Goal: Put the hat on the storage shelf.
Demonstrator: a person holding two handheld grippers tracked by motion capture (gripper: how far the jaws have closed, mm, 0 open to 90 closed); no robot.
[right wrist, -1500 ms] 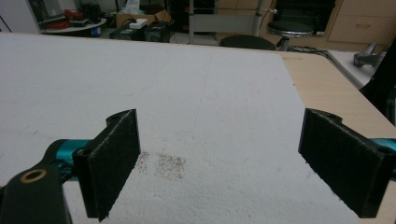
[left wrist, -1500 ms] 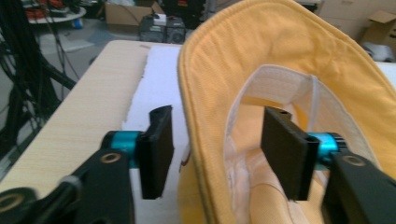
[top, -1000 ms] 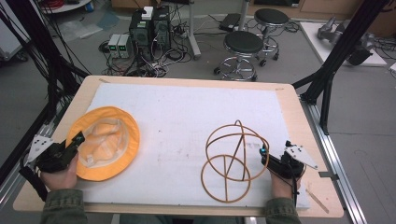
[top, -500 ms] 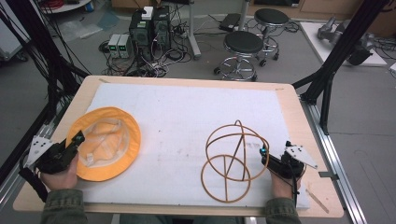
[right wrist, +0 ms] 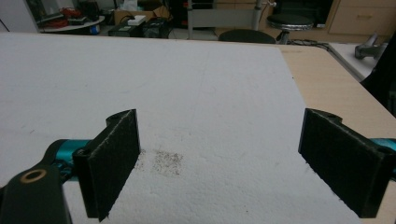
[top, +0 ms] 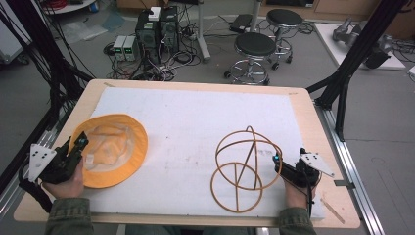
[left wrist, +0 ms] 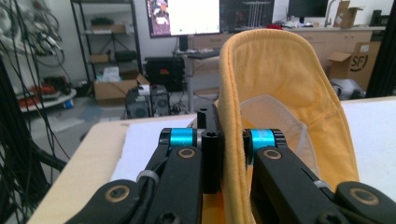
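Observation:
A yellow bucket hat (top: 110, 149) lies crown-down on the white mat (top: 195, 122) at the left. My left gripper (top: 78, 143) is shut on its near-left brim. In the left gripper view the yellow brim (left wrist: 280, 88) stands up between the closed jaws of that gripper (left wrist: 232, 144). A brown wire hat frame (top: 249, 129) made of hoops stands on the mat at the right. My right gripper (top: 278, 160) rests just right of the frame, apart from it. Its jaws are wide open (right wrist: 219, 154) over bare mat, with nothing between them.
The mat covers most of the wooden table (top: 313, 112). Black frame posts (top: 342, 93) rise at the right edge and cables hang at the left. Two stools (top: 255, 46) and computer boxes (top: 156, 27) stand on the floor beyond the far edge.

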